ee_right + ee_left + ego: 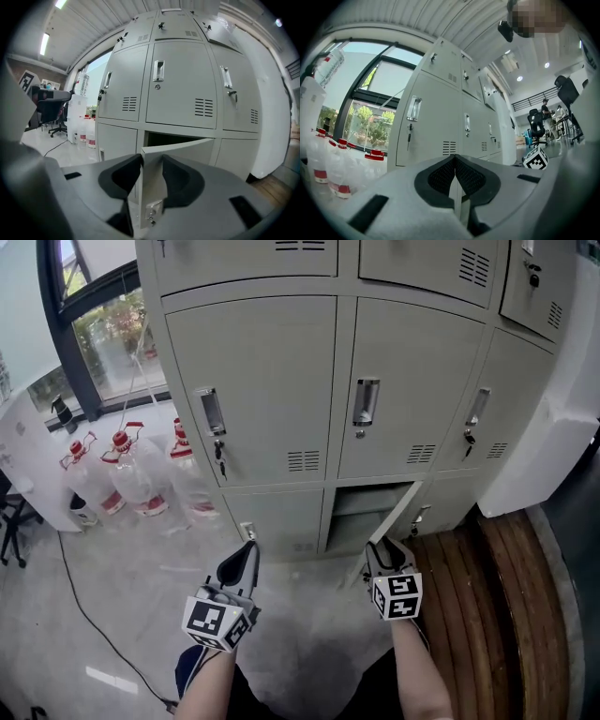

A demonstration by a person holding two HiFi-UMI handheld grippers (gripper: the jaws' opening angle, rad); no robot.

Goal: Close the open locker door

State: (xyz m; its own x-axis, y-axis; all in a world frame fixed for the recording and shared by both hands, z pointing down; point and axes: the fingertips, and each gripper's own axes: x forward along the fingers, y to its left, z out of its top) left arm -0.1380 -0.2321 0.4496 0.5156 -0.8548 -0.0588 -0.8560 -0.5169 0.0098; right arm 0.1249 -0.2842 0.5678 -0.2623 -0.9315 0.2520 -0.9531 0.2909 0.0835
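Locker door [394,517]: hung open on the bottom row, middle column, swung out toward the camera with its free edge nearest me. The key lock [150,216] sat low on that edge.
Open compartment [361,512]: dark inside, and I couldn't make out any contents.
Right gripper [380,547]: was right at the door's free edge, angled a bit downward. In the right gripper view its jaws stood apart with the door edge [183,150] in the gap. It looked released rather than clamped, though honestly I couldn't tell if a pad brushed the metal.
Left gripper [246,551]: was held level off to the left of the door, well clear of it, pointing at the lockers [281,381]. Its jaws were clenched together with nothing between them [454,161].
Other doors: all the rest looked closed, and some had keys hanging from their locks.
Water bottles [131,474]: a bunch of big clear ones with red caps stood on the floor left of the lockers, under the window [112,334].
Cable [89,615]: a black one ran across the floor at the left.
Wooden surface [478,596]: was on the right, beside the bottom lockers.
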